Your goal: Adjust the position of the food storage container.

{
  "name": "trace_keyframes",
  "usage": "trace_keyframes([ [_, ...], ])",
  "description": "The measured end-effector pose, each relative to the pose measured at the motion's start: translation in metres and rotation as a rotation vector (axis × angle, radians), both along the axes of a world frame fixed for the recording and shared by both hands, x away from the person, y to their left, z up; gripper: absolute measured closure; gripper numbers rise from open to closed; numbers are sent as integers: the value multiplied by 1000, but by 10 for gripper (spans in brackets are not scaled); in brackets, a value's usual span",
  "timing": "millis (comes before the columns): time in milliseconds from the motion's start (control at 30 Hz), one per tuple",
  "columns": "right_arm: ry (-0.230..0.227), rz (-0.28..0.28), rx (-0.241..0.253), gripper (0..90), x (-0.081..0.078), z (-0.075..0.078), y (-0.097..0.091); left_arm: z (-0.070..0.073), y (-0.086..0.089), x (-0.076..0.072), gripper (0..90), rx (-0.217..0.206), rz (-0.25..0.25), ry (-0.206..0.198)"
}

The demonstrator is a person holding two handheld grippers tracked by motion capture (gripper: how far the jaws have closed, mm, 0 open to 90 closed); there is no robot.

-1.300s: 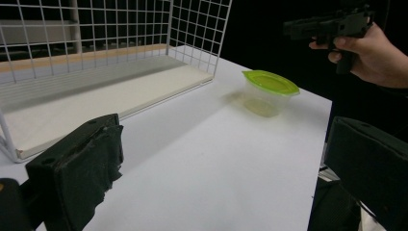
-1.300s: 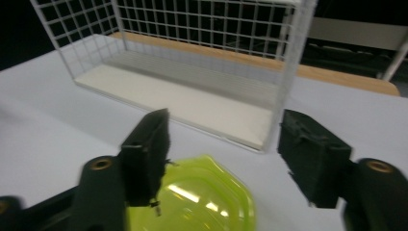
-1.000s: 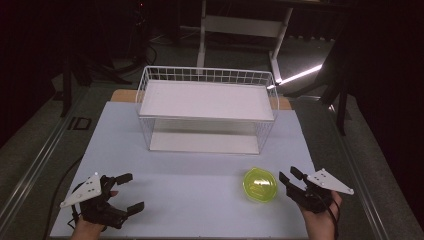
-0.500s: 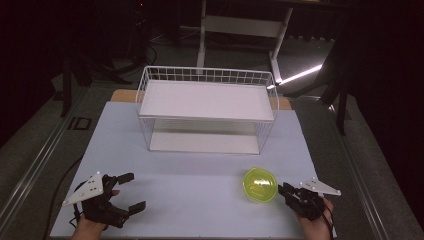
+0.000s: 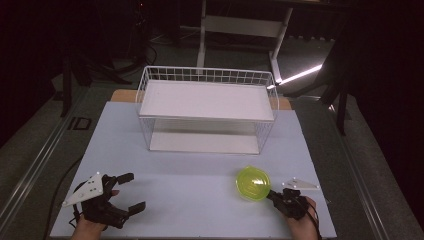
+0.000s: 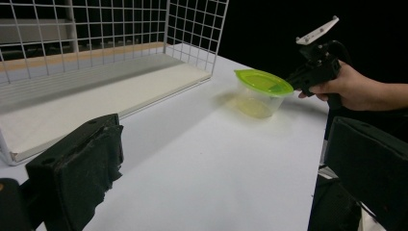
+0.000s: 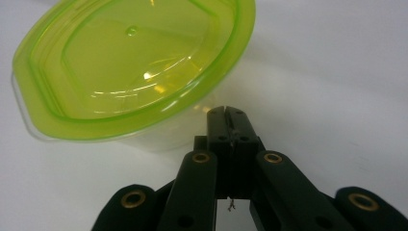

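Note:
A clear plastic tub with a lime-green lid stands on the white table at the front right. My right gripper sits low on the table just right of it. Its jaws have just been closing and now meet, shut with nothing between them. The tips lie right under the lid's rim, against the tub's side. My left gripper rests at the front left, open and empty, far from the tub.
A white wire basket with a flat white floor stands across the back middle of the table. A hand holds the right gripper. The table's front edge runs close behind both hands.
The right gripper has sunk toward the table and edged closer to the tub, and its jaws have closed. The left gripper has stayed put.

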State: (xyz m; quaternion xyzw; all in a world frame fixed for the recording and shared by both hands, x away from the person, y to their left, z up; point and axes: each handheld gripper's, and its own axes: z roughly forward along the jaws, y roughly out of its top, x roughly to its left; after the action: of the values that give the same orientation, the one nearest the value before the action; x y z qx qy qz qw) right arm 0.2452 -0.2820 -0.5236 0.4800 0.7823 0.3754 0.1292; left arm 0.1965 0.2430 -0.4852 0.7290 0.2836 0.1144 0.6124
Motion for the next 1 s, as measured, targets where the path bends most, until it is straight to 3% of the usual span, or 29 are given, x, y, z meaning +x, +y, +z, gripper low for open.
trace_keyframes([
  [200, 23, 50, 18, 900, 10, 3, 27, 1, -1, -1, 9, 3, -1, -1],
  [367, 20, 109, 4, 900, 13, 1, 54, 0, -2, -1, 9, 6, -4, -2],
  [567, 29, 164, 27, 900, 14, 1, 70, 0, -2, -1, 9, 7, -4, -2],
  [633, 20, 167, 5, 900, 16, 2, 70, 0, -2, -1, 9, 8, -5, -3],
  [867, -22, 96, -9, 900, 39, 7, 57, 0, -2, -1, 9, 9, -5, -1],
  [1000, -18, 83, -12, 900, 53, 6, 57, 0, -2, 0, 9, 12, -5, -1],
])
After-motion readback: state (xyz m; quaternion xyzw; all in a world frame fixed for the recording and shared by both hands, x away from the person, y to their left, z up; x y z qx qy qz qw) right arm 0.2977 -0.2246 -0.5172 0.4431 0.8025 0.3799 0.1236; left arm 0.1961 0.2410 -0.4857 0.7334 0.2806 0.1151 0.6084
